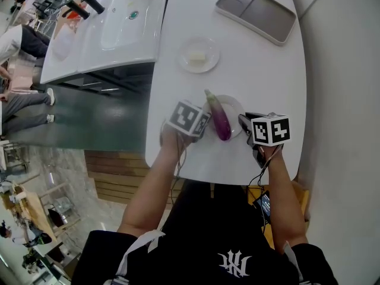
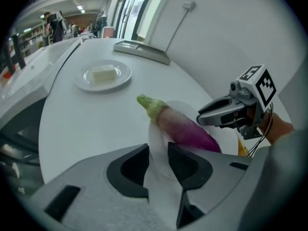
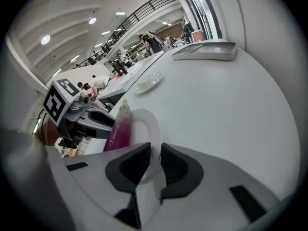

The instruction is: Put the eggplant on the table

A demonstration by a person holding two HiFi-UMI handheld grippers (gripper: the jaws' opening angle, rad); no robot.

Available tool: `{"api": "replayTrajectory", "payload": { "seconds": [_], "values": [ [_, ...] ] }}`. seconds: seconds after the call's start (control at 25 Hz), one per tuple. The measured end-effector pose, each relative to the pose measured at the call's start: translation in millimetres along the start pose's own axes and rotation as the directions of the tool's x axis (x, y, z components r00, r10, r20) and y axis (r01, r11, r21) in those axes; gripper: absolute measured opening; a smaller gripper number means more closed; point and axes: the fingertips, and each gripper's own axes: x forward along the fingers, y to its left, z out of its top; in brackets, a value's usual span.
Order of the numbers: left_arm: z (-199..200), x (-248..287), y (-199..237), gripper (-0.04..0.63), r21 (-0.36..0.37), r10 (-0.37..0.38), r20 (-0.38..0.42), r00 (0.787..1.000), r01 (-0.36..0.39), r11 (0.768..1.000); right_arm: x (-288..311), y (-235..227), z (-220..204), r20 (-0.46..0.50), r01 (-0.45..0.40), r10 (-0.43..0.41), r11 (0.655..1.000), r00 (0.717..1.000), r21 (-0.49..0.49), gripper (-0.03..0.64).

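Well, nearest the person, the left gripper (image 2: 158, 150) has its jaws spread around the nine o'clock rim of the small round white plate (image 1: 236, 104). The right gripper (image 3: 155, 150) holds its jaws slightly apart around the three o'clock rim, and neither is pinching. Between them the long purple eggplant (image 1: 221, 121) lies on that plate, on the white table (image 1: 261, 70). Setting down looks done; only backing off remains.

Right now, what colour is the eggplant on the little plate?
The eggplant is purple, fading paler toward its green stem end. The left gripper view shows it best.
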Motion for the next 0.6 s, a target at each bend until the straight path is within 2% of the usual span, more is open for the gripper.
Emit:
{"api": "replayTrajectory", "payload": {
  "seconds": [0.12,0.28,0.44,0.6],
  "values": [
    [1.9,3.7,4.1,0.121,0.069,0.071,-0.007,0.997,-0.071,0.995,6.3,-1.2,0.9,-0.010,0.053,-0.054,0.995,0.999,-0.086,0.064],
    [5.6,2.2,5.5,0.133,0.150,0.155,0.002,0.988,-0.154,0.977,7.1,-1.4,1.5,-0.005,0.140,-0.145,0.966,0.989,-0.220,0.078],
    [2.9,3.3,5.1,0.141,0.208,0.213,0.026,0.977,-0.213,0.955,7.7,2.5,5.2,0.044,0.206,-0.203,0.910,0.978,-0.359,0.089],
    [0.5,4.2,4.8,0.141,0.256,0.264,0.105,0.959,-0.282,0.925,8.5,7.6,6.1,0.100,0.262,-0.245,0.840,0.964,-0.475,0.091]
  ]
}}
